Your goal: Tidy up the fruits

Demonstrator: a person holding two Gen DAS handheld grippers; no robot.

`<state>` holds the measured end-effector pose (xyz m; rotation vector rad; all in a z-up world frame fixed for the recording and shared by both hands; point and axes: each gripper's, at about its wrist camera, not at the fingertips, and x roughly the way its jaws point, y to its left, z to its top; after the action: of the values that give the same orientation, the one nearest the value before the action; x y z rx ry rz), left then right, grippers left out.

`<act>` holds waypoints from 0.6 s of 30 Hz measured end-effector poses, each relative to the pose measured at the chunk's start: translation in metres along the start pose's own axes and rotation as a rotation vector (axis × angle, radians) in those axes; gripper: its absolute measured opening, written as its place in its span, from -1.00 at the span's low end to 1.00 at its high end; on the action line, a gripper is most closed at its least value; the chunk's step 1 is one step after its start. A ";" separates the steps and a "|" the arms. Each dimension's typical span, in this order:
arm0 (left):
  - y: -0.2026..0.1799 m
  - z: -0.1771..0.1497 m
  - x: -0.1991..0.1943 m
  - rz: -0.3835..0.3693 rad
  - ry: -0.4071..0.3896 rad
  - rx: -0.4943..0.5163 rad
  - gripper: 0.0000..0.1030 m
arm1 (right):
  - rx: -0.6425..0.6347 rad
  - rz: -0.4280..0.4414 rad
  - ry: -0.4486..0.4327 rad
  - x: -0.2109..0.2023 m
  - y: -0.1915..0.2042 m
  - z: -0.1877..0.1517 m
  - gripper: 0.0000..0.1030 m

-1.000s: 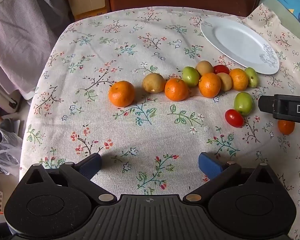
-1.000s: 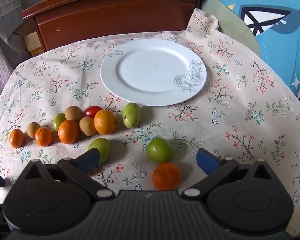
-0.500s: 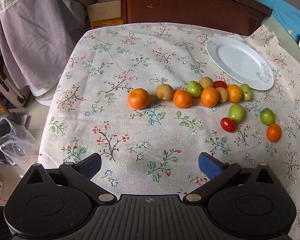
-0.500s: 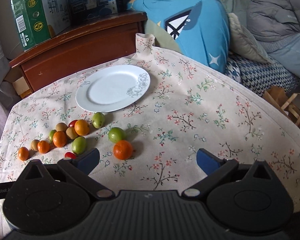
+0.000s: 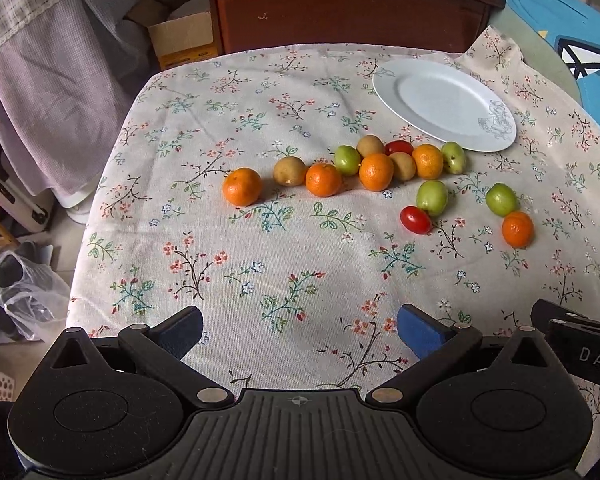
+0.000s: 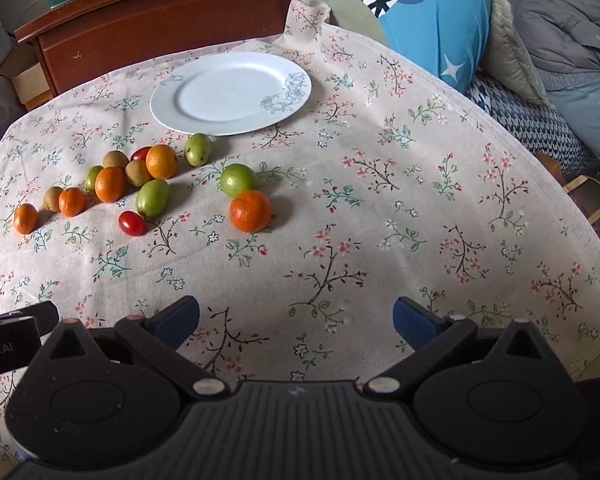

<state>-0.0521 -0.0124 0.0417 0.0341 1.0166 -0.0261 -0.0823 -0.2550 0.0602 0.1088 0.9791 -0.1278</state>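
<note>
White china, the plate (image 6: 231, 94) sits bare at twelve o'clock; the fruits lie on the cloth (image 6: 380, 220) at ten. Our left gripper (image 5: 299, 330) and right gripper (image 6: 296, 317) both gape wide, holding nothing. We judge the orange (image 6: 250, 210) light, firm, prone to roll: pinch across its middle. The tomato (image 6: 132, 223) looks soft.

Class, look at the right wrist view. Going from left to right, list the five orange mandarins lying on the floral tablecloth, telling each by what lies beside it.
Lone end mandarin → mandarin beside a brown fruit → mandarin touching green fruit → mandarin nearest the white plate → large mandarin below a round green fruit.
</note>
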 end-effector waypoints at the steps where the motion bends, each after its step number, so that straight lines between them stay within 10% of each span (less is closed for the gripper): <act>1: -0.001 0.000 0.000 0.004 0.003 0.003 1.00 | -0.001 0.001 0.005 0.001 0.001 0.000 0.98; 18: -0.004 -0.001 0.003 0.022 0.016 0.023 1.00 | -0.052 -0.009 0.013 0.003 0.009 0.000 0.98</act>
<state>-0.0512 -0.0169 0.0389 0.0666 1.0317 -0.0178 -0.0790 -0.2463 0.0586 0.0569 0.9950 -0.1102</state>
